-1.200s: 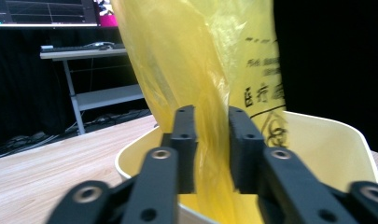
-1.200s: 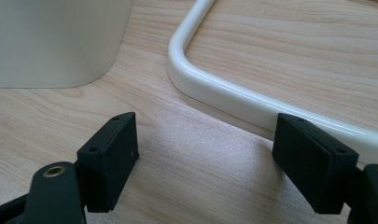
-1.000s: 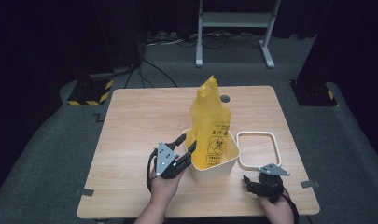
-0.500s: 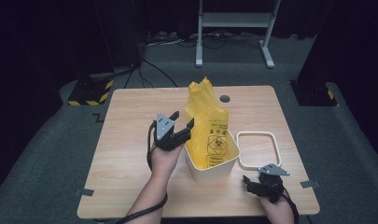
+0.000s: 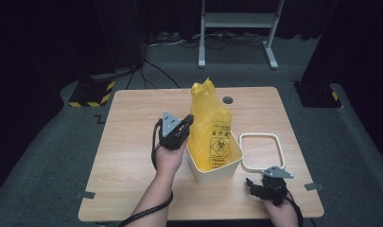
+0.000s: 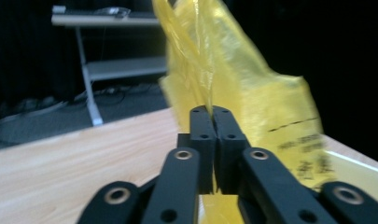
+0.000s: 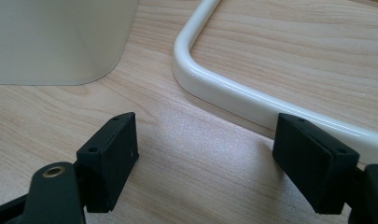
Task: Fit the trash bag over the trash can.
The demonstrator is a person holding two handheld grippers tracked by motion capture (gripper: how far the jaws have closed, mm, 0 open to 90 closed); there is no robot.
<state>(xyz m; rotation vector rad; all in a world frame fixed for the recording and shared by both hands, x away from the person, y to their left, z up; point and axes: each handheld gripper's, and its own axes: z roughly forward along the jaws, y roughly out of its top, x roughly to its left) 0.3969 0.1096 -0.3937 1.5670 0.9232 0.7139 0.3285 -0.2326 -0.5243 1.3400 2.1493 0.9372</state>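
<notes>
High view: yellow bag (image 5: 209,124) in bin (image 5: 214,163)

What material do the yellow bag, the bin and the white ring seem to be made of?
Bag: thin plastic film, probably; translucent, creased, slightly glossy. Bin: likely matte cream plastic, smooth with rounded corners. Ring: glossy white, perhaps plastic or coated metal; it shows bright reflections.
</notes>
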